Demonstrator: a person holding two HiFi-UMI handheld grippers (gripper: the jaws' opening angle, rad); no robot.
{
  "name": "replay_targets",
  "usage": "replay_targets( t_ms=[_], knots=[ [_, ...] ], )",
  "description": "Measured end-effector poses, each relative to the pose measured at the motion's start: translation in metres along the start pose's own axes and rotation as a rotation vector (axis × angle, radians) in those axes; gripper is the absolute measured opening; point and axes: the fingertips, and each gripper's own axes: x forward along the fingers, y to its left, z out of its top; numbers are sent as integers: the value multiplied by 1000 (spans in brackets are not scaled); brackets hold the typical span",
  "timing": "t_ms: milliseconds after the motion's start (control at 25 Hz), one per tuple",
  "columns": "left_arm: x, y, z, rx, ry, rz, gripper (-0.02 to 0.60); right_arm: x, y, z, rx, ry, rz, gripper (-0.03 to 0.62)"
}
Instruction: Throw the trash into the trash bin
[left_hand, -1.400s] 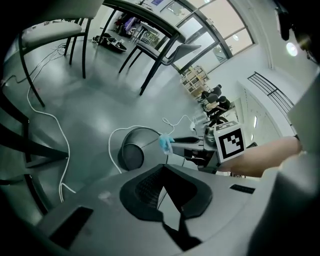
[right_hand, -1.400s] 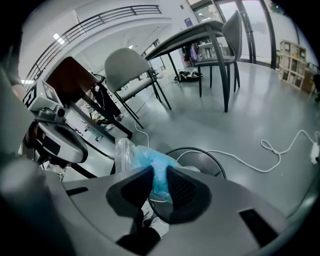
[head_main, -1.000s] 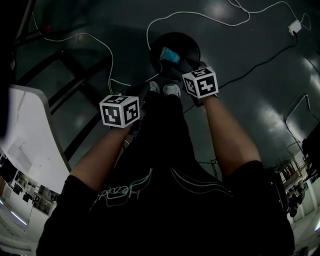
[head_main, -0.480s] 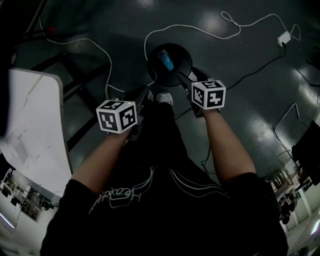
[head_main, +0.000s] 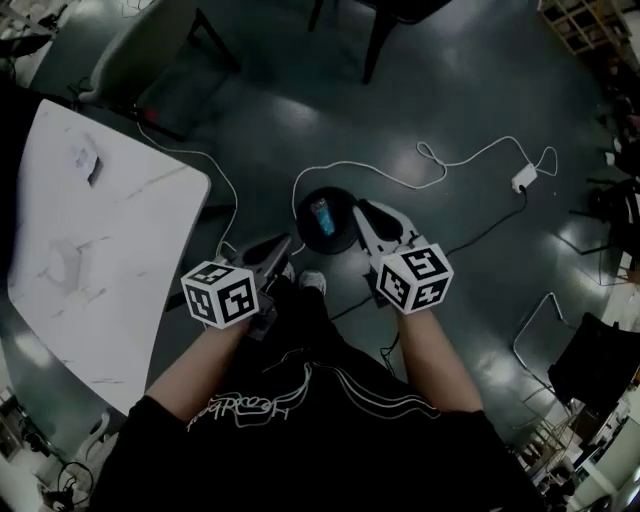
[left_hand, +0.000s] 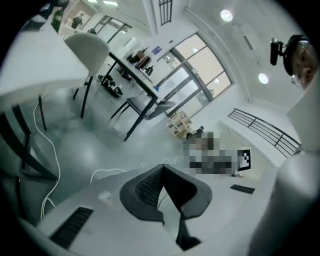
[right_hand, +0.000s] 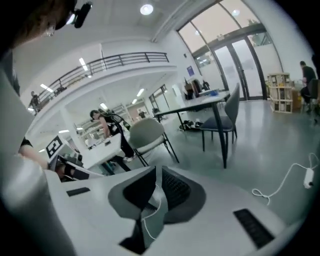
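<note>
A round black trash bin (head_main: 345, 235) stands on the dark floor ahead of the person's feet. A blue piece of trash (head_main: 322, 215) lies inside it. My right gripper (head_main: 362, 210) hangs above the bin's right edge. Its jaws have just been closing and now meet at the tips (right_hand: 156, 171) with nothing between them. My left gripper (head_main: 283, 243) is held left of the bin and nearer the person. Those jaws also touch at the tips (left_hand: 162, 169), empty. Both gripper views look out level across the room, so neither shows the bin.
A white table (head_main: 90, 250) fills the left of the head view, with a chair (head_main: 160, 60) beyond it. A white cable (head_main: 440, 165) runs across the floor from the bin to an adapter (head_main: 521, 180). The person's shoe (head_main: 312, 282) is just behind the bin.
Both grippers have risen well above the bin, which now looks smaller and farther. The blue trash stays in the bin. The right jaws have closed.
</note>
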Motion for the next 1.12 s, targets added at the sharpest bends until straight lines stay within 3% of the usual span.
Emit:
replay_targets(
  t_ms=[240, 400, 600, 800, 1120],
  knots=[
    [-87, -95, 42, 106, -118, -97, 3, -62, 125, 84, -172, -62, 265, 37],
    [-153, -123, 66, 200, -213, -84, 3, -79, 196, 127, -237, -71, 445, 32],
    [-248, -125, 85, 294, -331, -9, 3, -86, 275, 156, -258, -64, 608, 29],
    [-330, -106, 100, 300, -441, 48, 3, -67, 353, 167, -333, -51, 689, 29],
    [-440, -66, 119, 324, -533, 168, 3, -21, 478, 168, -433, 3, 828, 31]
  ],
)
